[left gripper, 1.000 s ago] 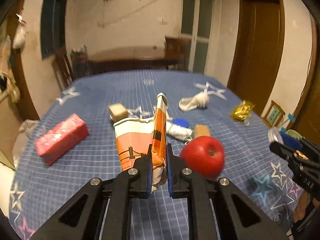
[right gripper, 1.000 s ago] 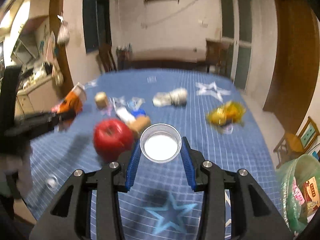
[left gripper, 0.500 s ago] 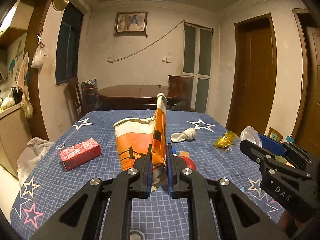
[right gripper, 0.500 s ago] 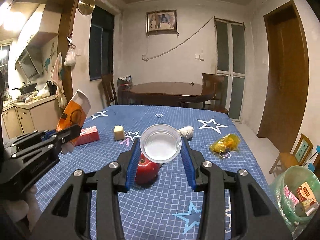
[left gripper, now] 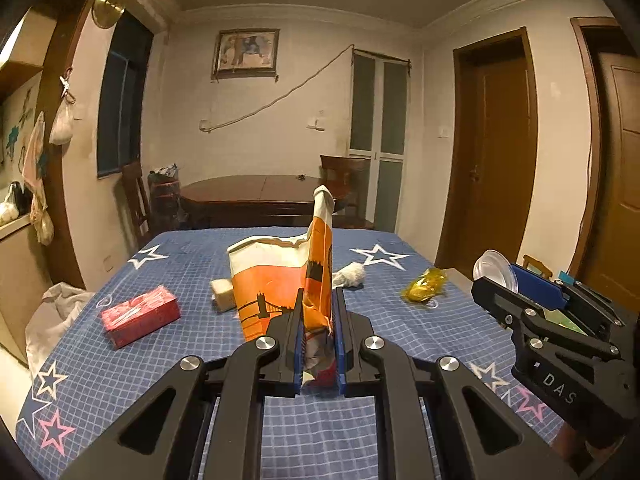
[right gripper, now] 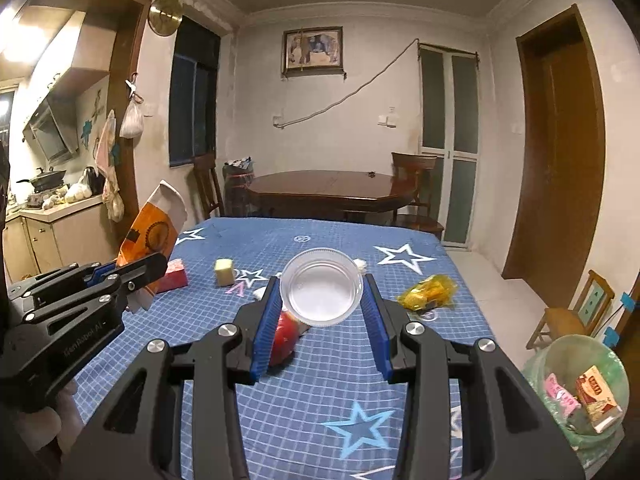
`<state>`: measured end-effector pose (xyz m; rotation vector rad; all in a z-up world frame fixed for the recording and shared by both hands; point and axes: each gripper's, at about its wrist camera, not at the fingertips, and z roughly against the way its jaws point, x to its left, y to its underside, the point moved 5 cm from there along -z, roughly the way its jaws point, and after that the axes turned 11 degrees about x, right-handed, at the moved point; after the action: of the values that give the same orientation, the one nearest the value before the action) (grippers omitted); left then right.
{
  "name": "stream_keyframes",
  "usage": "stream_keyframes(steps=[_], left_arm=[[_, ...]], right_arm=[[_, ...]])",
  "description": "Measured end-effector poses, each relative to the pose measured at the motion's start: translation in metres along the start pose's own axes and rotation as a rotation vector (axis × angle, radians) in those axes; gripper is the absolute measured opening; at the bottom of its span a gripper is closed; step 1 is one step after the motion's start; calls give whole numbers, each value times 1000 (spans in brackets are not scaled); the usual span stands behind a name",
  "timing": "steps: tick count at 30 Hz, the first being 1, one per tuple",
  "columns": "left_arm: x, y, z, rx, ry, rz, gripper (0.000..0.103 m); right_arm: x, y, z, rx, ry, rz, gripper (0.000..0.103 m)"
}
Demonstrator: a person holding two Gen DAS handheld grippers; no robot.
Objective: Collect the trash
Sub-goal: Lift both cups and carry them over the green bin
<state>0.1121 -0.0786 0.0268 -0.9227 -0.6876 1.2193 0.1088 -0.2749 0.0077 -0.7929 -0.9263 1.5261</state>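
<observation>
My left gripper (left gripper: 318,304) is shut on a crumpled orange-and-white paper bag (left gripper: 280,276), held upright above the blue star tablecloth (left gripper: 192,332). The same bag (right gripper: 154,232) and left gripper (right gripper: 154,266) show at the left of the right wrist view. My right gripper (right gripper: 322,292) is shut on a clear plastic cup (right gripper: 322,286), its mouth facing the camera, lifted over the table. The cup (left gripper: 494,270) and right gripper (left gripper: 516,284) appear at the right of the left wrist view. A green-lined trash bin (right gripper: 580,384) with packets inside stands on the floor at the right.
On the cloth lie a red packet (left gripper: 140,316), a pale block (right gripper: 225,271), a red apple (right gripper: 286,340) partly hidden behind my right finger, a white wad (left gripper: 352,274) and a yellow wrapper (right gripper: 428,294). A small chair (right gripper: 576,312) stands beside the bin. A wooden table (right gripper: 328,188) sits beyond.
Both grippers have risen and tilted up with the bag and the cup still held. The table items have dropped lower in view and the far wall now shows.
</observation>
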Motion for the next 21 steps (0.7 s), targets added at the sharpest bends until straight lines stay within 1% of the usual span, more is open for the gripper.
stream_keyframes(steps=[12, 18, 21], left_arm=[[-69, -17, -22, 10, 77, -69, 13], [-118, -20, -37, 28, 137, -120, 13], [-150, -22, -47, 44, 179, -146, 13]], right_arm=[[-67, -4, 21, -12, 110, -39, 39], [-107, 2, 32, 7, 172, -68, 39], [-129, 6, 37, 30, 210, -84, 39]])
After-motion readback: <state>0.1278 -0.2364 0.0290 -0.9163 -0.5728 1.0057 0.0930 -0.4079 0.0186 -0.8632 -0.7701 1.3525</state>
